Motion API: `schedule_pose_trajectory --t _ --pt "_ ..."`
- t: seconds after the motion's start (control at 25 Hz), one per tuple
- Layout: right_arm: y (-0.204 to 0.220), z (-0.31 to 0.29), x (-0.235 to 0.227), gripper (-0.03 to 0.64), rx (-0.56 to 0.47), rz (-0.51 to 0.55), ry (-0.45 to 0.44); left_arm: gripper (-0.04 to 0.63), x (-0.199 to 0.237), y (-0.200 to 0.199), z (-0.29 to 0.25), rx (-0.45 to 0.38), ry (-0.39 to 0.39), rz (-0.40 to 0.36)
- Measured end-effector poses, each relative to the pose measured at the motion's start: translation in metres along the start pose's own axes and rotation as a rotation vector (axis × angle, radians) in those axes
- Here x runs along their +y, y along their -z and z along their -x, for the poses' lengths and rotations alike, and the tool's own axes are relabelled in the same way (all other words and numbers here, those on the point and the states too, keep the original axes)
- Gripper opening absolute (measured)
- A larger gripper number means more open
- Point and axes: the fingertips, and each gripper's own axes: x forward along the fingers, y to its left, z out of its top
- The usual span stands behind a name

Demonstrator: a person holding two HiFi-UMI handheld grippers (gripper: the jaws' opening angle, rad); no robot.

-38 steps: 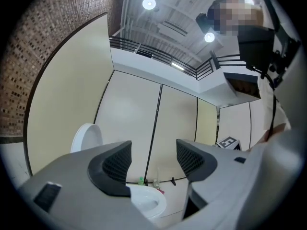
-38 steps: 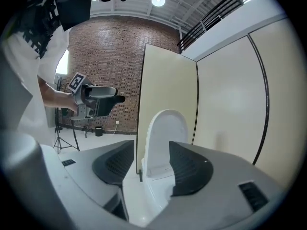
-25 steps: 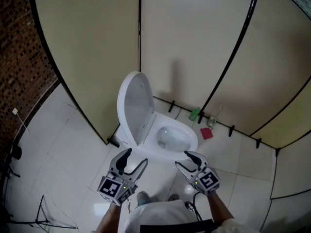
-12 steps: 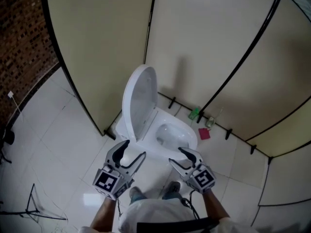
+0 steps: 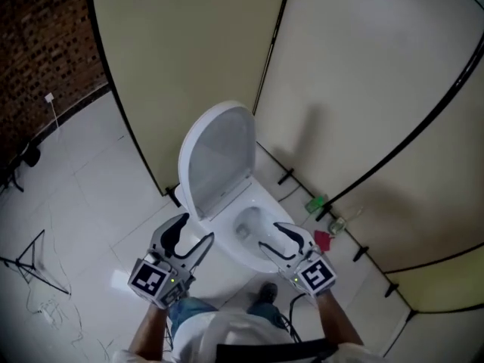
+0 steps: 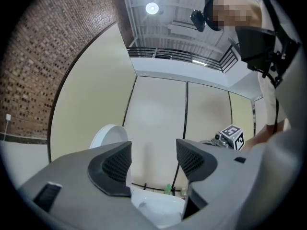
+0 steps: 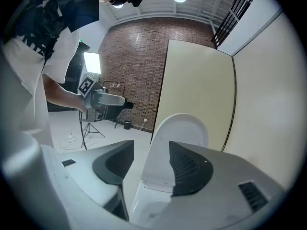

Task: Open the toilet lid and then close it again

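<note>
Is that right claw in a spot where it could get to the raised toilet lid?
Probably yes. The right claw is open and empty by the bowl, and the upright toilet lid stands just beyond with nothing between them.

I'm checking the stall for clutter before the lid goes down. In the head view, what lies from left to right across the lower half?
tripod stand → left gripper → right gripper → small red item on the floor
</note>
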Motion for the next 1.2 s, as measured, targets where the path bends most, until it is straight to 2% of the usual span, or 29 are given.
schedule_pose_trajectory --t 0.24,0.4,0.52,0.6,0.68,0.76,0.96,1.2 --pt "0.020 0.042 -0.066 0.227 -0.014 0.080 -0.203 0.287 -0.062 0.011 -0.041 -0.023 -0.202 0.103" --pt "0.015 0.048 -0.098 0.227 -0.032 0.124 -0.311 0.287 -0.079 0.000 -0.051 -0.055 -0.287 0.090" --pt "0.003 0.047 -0.104 0.227 -0.010 0.165 -0.355 0.287 -0.087 -0.012 -0.040 -0.079 -0.309 0.094" --pt "-0.005 0.037 -0.104 0.227 0.013 0.203 -0.372 0.287 -0.085 -0.012 -0.032 -0.064 -0.302 0.110" --pt "-0.012 0.024 -0.104 0.227 0.022 0.237 -0.381 0.287 -0.075 -0.012 -0.028 -0.054 -0.296 0.119" --pt "-0.016 0.014 -0.101 0.227 0.014 0.235 -0.379 0.287 -0.055 -0.014 -0.030 -0.050 -0.292 0.093" --pt "-0.023 -0.005 -0.097 0.227 -0.043 0.134 -0.387 0.288 0.017 -0.031 -0.064 0.011 -0.257 0.047" --pt "-0.033 -0.005 -0.094 0.227 -0.094 0.125 -0.355 0.293 0.107 -0.059 -0.124 0.111 -0.232 -0.084"
